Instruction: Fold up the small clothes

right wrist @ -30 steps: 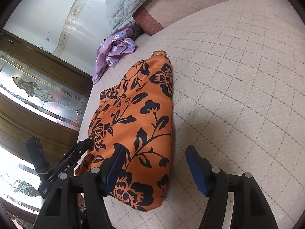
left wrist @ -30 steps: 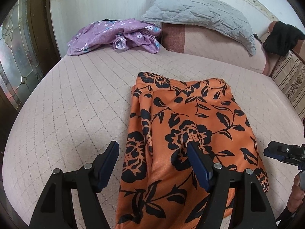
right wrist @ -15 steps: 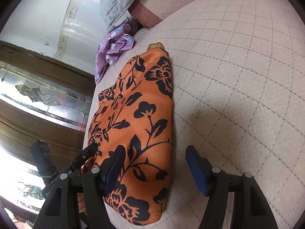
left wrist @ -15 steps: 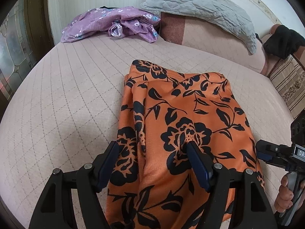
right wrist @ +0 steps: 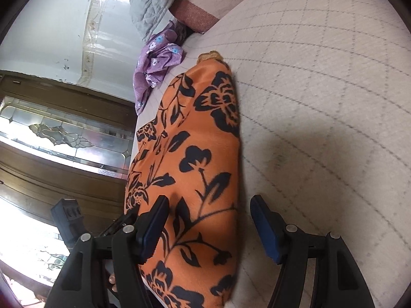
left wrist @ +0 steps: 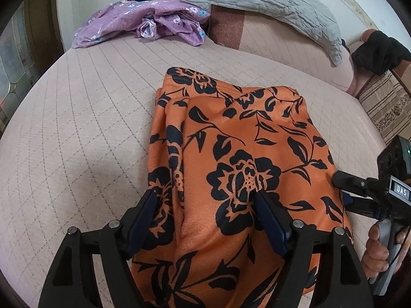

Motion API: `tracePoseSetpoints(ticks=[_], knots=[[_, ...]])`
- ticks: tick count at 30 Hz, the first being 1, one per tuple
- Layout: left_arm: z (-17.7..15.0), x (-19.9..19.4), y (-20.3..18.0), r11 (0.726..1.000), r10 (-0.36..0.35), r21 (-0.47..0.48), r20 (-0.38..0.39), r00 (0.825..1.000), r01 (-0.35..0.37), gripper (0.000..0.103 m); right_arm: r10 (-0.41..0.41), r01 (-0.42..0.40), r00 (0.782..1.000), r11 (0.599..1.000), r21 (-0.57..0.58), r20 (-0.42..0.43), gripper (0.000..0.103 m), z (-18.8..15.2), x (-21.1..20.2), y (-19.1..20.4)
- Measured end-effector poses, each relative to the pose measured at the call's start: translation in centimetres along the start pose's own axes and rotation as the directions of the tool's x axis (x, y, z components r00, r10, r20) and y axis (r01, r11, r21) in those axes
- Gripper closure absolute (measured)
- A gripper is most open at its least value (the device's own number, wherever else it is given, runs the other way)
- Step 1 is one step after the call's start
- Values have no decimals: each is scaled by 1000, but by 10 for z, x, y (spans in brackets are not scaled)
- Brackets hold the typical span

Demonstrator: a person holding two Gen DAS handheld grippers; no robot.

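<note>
Clothes: one orange floral garment, one purple garment; left gripper opening, right gripper wide, both empty.

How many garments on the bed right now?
2. The orange floral garment lies mid-bed, near both grippers. The purple floral garment is crumpled at the far edge by the grey pillow. A dark item at far right is unclear.

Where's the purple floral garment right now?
The crumpled purple floral garment lies at the far end of the quilted beige bed, upper left in the left wrist view, beside the grey quilted pillow and beyond the orange black-flowered cloth.
</note>
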State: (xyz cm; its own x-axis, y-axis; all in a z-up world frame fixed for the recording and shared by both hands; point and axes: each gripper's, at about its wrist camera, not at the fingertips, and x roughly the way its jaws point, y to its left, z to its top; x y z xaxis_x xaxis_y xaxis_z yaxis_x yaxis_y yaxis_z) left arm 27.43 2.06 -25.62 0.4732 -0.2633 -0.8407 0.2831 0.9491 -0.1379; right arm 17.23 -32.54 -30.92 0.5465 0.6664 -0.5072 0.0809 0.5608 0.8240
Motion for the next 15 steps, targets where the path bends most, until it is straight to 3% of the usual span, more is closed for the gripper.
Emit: tracePoseSetpoints(ticks=[15], knots=[[5,13,11,994,-74,-83,-50,996,69,22,-34,33,999,998,-47,-22,33,33,65,33]])
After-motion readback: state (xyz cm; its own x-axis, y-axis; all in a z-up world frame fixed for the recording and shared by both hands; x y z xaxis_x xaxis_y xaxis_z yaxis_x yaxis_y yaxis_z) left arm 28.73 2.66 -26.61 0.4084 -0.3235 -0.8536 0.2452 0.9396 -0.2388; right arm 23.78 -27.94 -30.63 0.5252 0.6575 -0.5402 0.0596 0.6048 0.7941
